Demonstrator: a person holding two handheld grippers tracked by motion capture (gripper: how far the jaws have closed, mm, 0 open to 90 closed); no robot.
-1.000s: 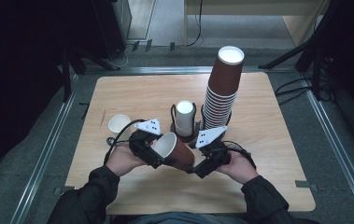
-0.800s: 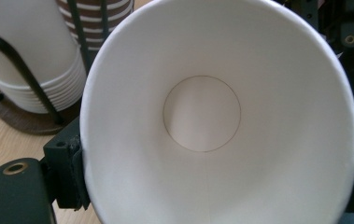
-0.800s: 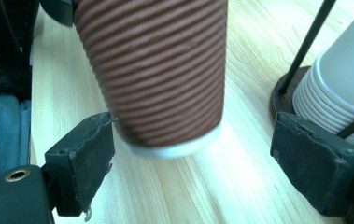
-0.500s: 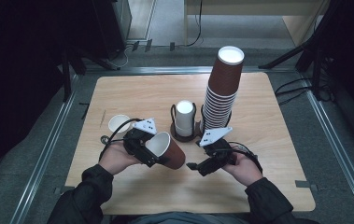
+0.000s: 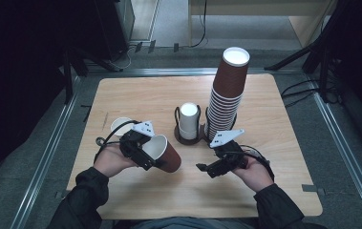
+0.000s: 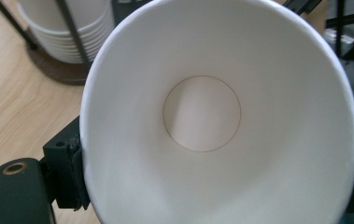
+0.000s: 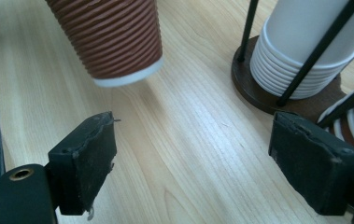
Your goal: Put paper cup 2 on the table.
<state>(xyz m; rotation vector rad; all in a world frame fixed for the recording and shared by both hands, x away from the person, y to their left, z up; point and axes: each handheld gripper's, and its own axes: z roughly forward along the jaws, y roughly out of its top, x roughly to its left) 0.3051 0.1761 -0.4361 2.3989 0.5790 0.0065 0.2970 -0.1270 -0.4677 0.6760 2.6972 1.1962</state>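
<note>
The wooden surface [image 5: 283,143] carries everything, set on a dark floor edged by metal rails. Biggest on it is the tall stack of brown ribbed paper cups [image 5: 226,90], mouths up, leaning slightly and seated in a black wire holder at the surface's middle right. Just left of the stack stands a second wire holder with a round dark base [image 5: 188,139], holding a short stack of white cups [image 5: 188,119]; in the right gripper view the same white cups [image 7: 305,51] sit between thin black rods.

The single brown paper cup [image 5: 162,153] lies tipped on its side in the air, front left of the surface, its white mouth facing the left gripper [image 5: 138,148]. That gripper is clamped on the cup at the rim; in the left gripper view the cup's white inside [image 6: 212,121] faces the camera. The right gripper [image 5: 217,167] hovers low over the surface, well apart from the cup, its jaws spread wide with nothing between them [image 7: 193,172]. A small white lid [image 5: 120,126] lies flat near the left edge.
</note>
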